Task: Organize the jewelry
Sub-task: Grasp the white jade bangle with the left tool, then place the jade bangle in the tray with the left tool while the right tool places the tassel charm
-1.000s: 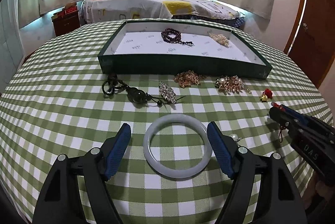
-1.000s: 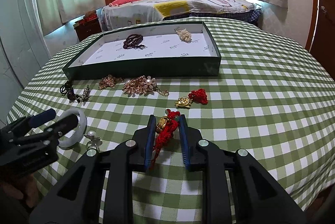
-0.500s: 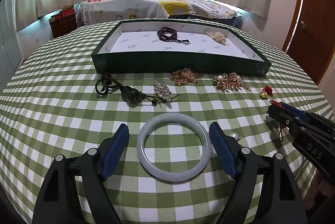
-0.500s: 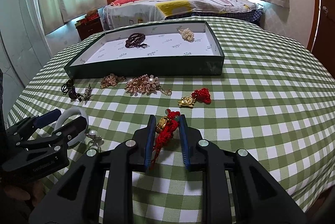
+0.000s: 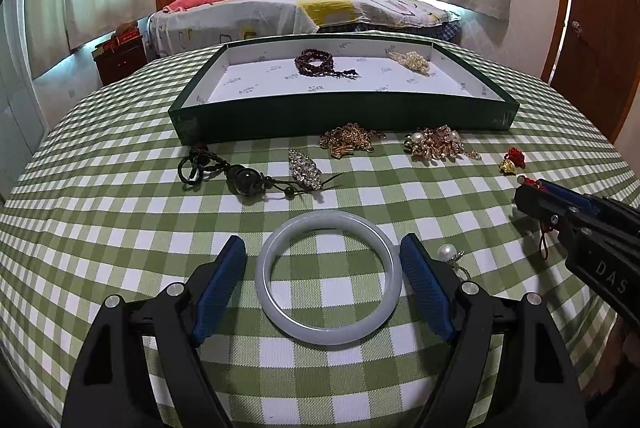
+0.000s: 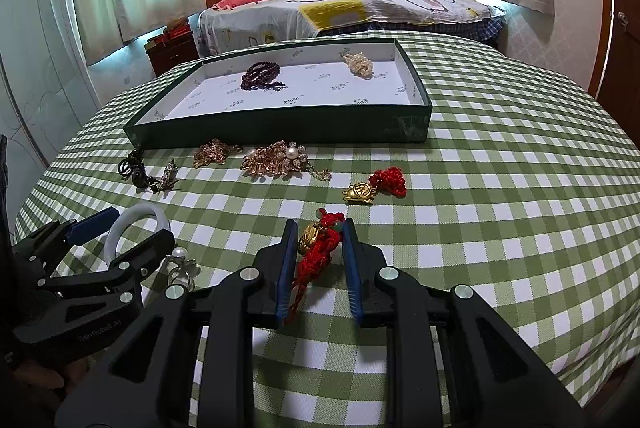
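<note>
A pale jade bangle (image 5: pixel 328 278) lies on the checked cloth between the fingers of my left gripper (image 5: pixel 323 280), which is open around it; the right pad looks close to or touching the rim. My right gripper (image 6: pixel 318 246) is shut on a red knotted cord charm with a gold bead (image 6: pixel 316 242) and holds it just above the cloth. The green tray (image 5: pixel 344 118) stands beyond, with a dark bead bracelet (image 5: pixel 320 62) and a pearl cluster (image 5: pixel 412 60) inside.
In front of the tray lie a black cord pendant (image 5: pixel 224 172), a crystal brooch (image 5: pixel 306 170), a gold brooch (image 5: pixel 348 140), a pearl-and-gold chain (image 5: pixel 438 144) and a second red charm (image 6: pixel 376 186). A pearl ring (image 5: pixel 448 254) sits right of the bangle.
My left gripper has moved forward around the bangle, and its fingers have narrowed slightly toward the rim. The right gripper has kept its hold on the red charm and risen slightly.
</note>
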